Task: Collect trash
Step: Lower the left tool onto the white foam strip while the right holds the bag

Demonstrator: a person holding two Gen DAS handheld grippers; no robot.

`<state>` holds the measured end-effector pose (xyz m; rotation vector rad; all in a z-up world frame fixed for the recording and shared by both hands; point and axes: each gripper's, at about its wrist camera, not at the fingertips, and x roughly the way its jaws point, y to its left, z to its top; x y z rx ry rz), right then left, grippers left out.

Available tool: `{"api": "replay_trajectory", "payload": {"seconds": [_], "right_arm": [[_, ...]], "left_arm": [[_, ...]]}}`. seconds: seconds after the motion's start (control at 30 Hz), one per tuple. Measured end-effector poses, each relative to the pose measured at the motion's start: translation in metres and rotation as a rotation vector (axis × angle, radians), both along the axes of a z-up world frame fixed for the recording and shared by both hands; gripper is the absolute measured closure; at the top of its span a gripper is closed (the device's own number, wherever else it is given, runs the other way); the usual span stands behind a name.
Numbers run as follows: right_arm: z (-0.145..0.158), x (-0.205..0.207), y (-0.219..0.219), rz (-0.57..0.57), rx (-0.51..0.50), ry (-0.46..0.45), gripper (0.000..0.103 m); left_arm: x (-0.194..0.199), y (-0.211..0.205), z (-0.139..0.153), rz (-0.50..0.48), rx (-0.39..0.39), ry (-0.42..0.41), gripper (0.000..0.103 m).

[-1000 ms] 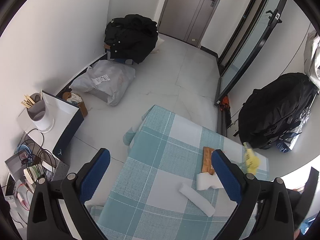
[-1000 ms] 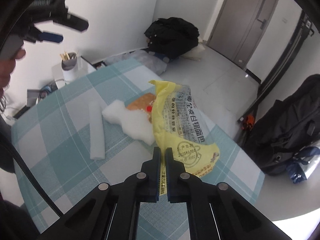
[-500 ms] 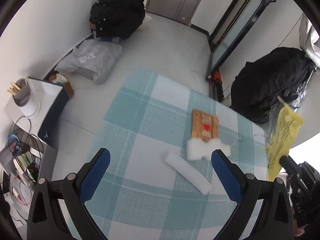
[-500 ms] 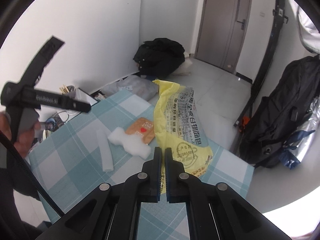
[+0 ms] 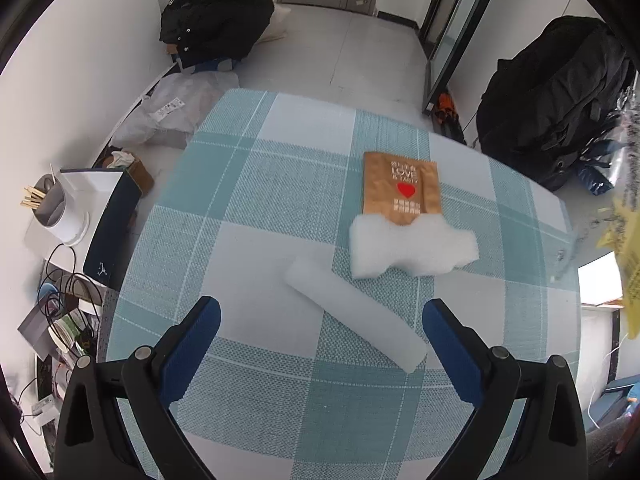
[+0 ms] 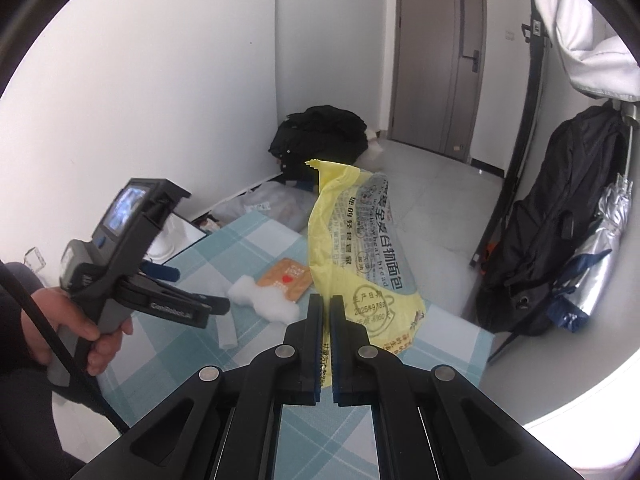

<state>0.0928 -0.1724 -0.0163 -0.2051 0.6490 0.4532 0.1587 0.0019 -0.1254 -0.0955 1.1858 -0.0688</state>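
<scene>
Right tongs (image 6: 326, 308) clenched on the lower edge of a yellow bread bag (image 6: 352, 240), holding it up off the counter (image 6: 160, 344), printed side showing, top corner sticking upward. Same bag showing as a blurred yellow strip at the right edge of the left wrist view (image 5: 628, 256).

Left tongs (image 5: 320, 320) gaping wide, empty, hanging over the counter's checked teal cloth, gripped by a hand (image 6: 80, 320) at the left of the right wrist view.

Just beyond the blue pads (image 5: 192, 344): white foam strip (image 5: 352, 312) lying flat, slanting across the cloth. Past it, ragged white foam chunk (image 5: 412, 248), close to the strip's far end. Brown packet with a red heart (image 5: 402, 186) lying flat, near edge tucked under the chunk.

Farther out, on the floor: black bag (image 5: 556, 96) to the right, black jacket heap (image 5: 216, 16) against the far wall, grey door (image 6: 436, 52) behind.
</scene>
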Motion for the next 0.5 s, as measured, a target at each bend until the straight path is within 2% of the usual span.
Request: {"api": "replay_trajectory", "payload": {"seconds": [0.2, 0.33, 0.4, 0.5], "right_arm": [[0.004, -0.011, -0.007, 0.007, 0.001, -0.014, 0.101], [0.008, -0.016, -0.014, 0.012, 0.021, -0.011, 0.101], [0.010, -0.018, -0.015, 0.014, 0.020, -0.023, 0.101], [0.009, -0.016, -0.020, 0.010, 0.068, -0.004, 0.101]], "left_arm": [[0.001, -0.014, -0.007, -0.013, 0.083, 0.005, 0.005], [-0.001, -0.021, -0.015, 0.007, 0.092, 0.040, 0.018], [-0.001, -0.027, -0.020, -0.004, 0.114, 0.058, 0.018], [-0.004, -0.033, -0.015, -0.012, 0.162, 0.020, 0.026]]}}
